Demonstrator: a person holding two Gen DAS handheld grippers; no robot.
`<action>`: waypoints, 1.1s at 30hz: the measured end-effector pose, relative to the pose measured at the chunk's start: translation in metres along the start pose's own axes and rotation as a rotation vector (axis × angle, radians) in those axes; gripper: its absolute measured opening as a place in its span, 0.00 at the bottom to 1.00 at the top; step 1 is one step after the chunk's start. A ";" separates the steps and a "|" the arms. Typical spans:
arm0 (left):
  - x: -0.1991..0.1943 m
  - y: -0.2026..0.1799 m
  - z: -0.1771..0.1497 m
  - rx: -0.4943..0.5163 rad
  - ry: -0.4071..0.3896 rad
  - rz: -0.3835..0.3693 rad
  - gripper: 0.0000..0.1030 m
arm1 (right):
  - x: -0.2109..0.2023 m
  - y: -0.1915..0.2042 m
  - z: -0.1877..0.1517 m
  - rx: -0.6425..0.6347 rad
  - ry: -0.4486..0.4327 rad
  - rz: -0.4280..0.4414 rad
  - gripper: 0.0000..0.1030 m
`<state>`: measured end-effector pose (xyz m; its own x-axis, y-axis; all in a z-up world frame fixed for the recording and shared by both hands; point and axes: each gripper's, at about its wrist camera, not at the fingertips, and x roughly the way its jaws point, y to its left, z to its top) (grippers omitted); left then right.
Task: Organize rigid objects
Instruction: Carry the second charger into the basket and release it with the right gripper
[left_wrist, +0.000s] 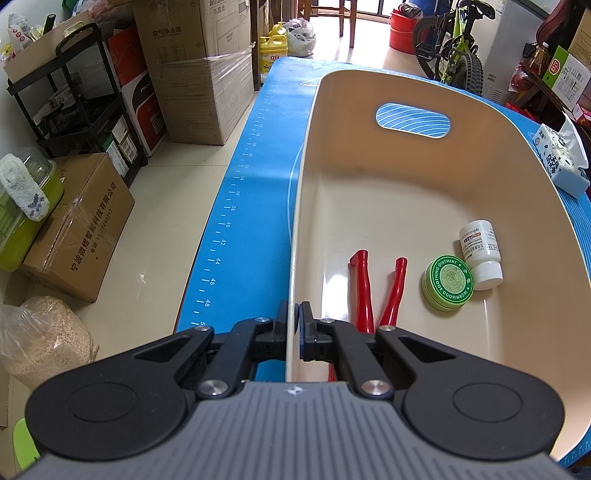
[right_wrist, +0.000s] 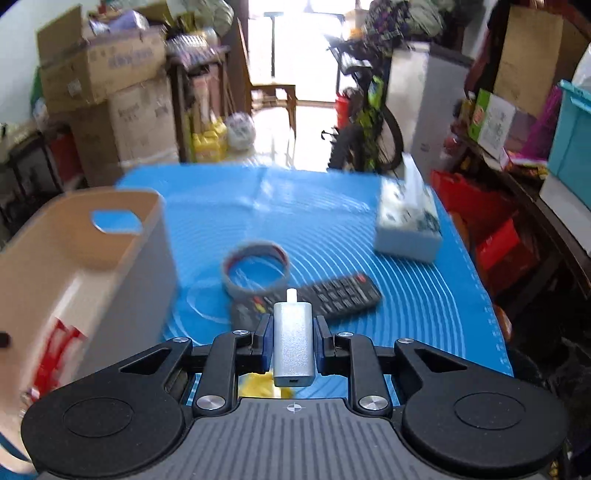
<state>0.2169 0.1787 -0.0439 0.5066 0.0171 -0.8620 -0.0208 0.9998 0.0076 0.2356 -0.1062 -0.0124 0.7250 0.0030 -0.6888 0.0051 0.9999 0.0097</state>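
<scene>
Grippers clamped: bin wall on the left, silver device on the right

Bin (left_wrist: 480, 177), beige with a cut-out handle slot, sits on the blue mat (left_wrist: 236, 192). The left gripper (left_wrist: 294, 332) is pinched on the bin's near wall, one finger outside and one inside, with only the thin wall between the pads. Inside the bin, red-handled pliers (left_wrist: 364, 291) lie just past the fingers at 1 o'clock, their handles pointing away. A green tin (left_wrist: 447, 282) lies at 2 o'clock from the gripper, touching a white bottle (left_wrist: 480, 253) that lies on its side just beyond it.

The right gripper (right_wrist: 293, 341) is clenched on a silver device (right_wrist: 294, 341), a small boxy block with a white tip pointing forward; both pads press its flat sides, and the jaws stand apart only by its width. This view is blurred. Just beyond the device, at 12 o'clock, a black remote (right_wrist: 332, 299) lies on the mat, with a grey ring (right_wrist: 255, 271) at 11 o'clock touching or overlapping the remote's left end. A tissue pack (right_wrist: 408, 221) sits farther off at 1 o'clock. The bin stands at 9 to 10 o'clock, with the red handles showing inside it.
</scene>
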 end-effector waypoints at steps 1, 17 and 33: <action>0.000 0.000 0.000 0.001 0.000 0.001 0.05 | -0.005 0.005 0.004 -0.001 -0.017 0.017 0.31; 0.000 0.000 0.000 0.002 0.000 0.001 0.05 | -0.016 0.099 0.025 -0.033 -0.081 0.236 0.31; -0.001 -0.003 0.001 0.005 0.001 0.004 0.05 | 0.036 0.184 -0.023 -0.236 0.185 0.246 0.31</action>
<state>0.2169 0.1758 -0.0425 0.5060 0.0213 -0.8623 -0.0189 0.9997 0.0137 0.2465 0.0780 -0.0525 0.5483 0.2237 -0.8058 -0.3282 0.9438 0.0388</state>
